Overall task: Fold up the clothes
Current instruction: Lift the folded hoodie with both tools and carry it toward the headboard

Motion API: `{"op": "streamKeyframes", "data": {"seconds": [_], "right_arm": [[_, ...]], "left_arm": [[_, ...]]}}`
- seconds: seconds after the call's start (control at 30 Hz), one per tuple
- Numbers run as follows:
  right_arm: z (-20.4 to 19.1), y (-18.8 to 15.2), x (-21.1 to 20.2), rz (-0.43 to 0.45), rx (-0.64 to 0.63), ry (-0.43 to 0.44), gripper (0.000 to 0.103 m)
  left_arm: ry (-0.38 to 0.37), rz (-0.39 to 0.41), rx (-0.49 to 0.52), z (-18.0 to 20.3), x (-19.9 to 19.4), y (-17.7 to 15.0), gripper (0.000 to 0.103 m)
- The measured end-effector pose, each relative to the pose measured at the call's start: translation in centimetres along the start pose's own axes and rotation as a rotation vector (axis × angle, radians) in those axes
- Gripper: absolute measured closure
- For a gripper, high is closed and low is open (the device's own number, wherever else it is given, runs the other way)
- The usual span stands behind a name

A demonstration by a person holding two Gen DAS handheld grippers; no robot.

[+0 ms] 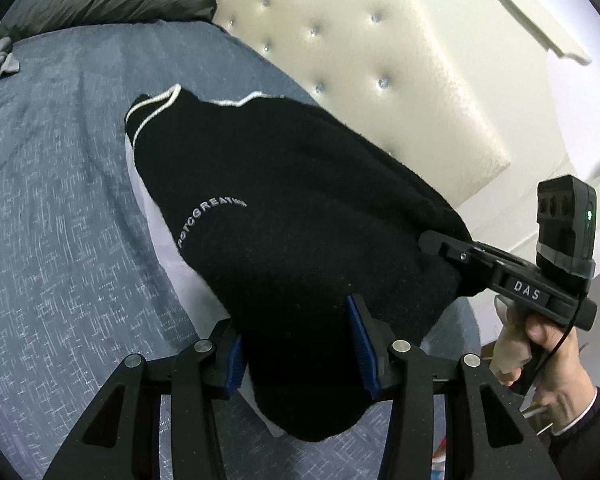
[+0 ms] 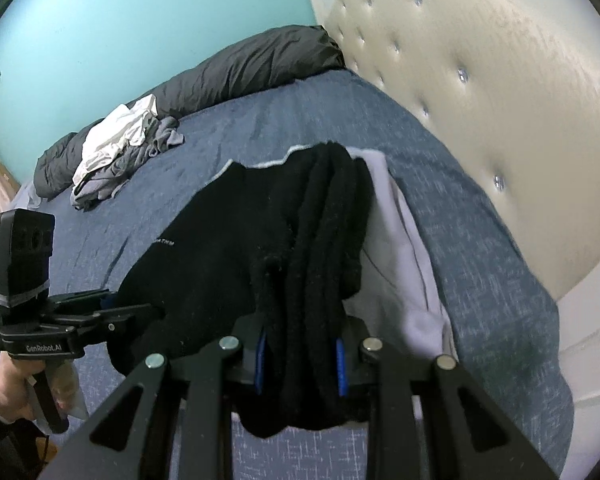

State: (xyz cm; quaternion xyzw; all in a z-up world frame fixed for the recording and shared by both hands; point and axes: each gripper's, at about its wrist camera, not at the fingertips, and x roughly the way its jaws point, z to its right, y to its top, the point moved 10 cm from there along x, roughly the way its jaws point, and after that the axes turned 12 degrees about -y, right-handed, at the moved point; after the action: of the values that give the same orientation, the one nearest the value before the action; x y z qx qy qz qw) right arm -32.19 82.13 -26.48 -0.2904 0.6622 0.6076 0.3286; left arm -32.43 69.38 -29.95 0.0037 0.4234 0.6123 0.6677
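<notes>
A black garment (image 1: 300,200) with white trim and grey lettering hangs low over the blue bed cover (image 1: 60,200), stretched between both grippers. My left gripper (image 1: 298,354) is shut on its near edge, with the fabric bunched between the blue pads. At the right of this view, my right gripper (image 1: 432,240) bites the garment's other side. In the right wrist view my right gripper (image 2: 300,360) is shut on a thick folded bundle of the black garment (image 2: 220,240), and my left gripper (image 2: 156,310) grips its left edge. A pale garment (image 2: 404,248) lies beneath it on the bed.
A cream tufted headboard (image 2: 480,100) borders the bed on the right. A dark grey duvet (image 2: 240,68) lies along the far side by the turquoise wall, with a pile of white and grey clothes (image 2: 116,148) beside it. A person's hand (image 1: 548,344) holds the right gripper's handle.
</notes>
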Motion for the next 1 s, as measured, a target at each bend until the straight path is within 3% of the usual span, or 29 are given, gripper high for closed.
{"op": "streamKeyframes", "data": {"seconds": [0.37, 0.47, 0.53, 0.57, 0.67, 0.83, 0.93, 1.0], "right_arm": [[1.5, -2.3, 1.8, -0.046, 0.047, -0.025, 0.078], [2.1, -2.5, 2.0, -0.055, 0.084, -0.029, 0.071], [2.8, -2.5, 1.9, -0.058, 0.122, -0.039, 0.057], [3.2, -2.5, 1.7, -0.055, 0.138, -0.050, 0.055], [3.4, -1.7, 0.4, -0.014, 0.131, -0.093, 0.053], [4.4, 1.5, -4.0, 0.157, 0.179, -0.172, 0.052], [3.3, 3.0, -5.2, 0.215, 0.202, -0.104, 0.053], [1.6, 3.3, -4.6, 0.194, 0.164, -0.075, 0.055]], "left_arm": [[0.011, -0.019, 0.026, -0.3, 0.5, -0.7, 0.054], [0.012, -0.018, 0.019, -0.2, 0.0, -0.5, 0.054], [0.022, -0.011, 0.022, 0.0, -1.0, -0.4, 0.054], [0.028, -0.005, 0.032, 0.1, -1.7, -0.3, 0.054], [0.051, 0.044, 0.078, 0.3, -4.5, 0.6, 0.054], [0.063, 0.084, 0.115, 1.4, -6.4, 3.1, 0.054], [0.052, 0.064, 0.132, 2.6, -5.0, 3.3, 0.054], [0.049, 0.041, 0.142, 3.0, -3.7, 2.8, 0.054]]}}
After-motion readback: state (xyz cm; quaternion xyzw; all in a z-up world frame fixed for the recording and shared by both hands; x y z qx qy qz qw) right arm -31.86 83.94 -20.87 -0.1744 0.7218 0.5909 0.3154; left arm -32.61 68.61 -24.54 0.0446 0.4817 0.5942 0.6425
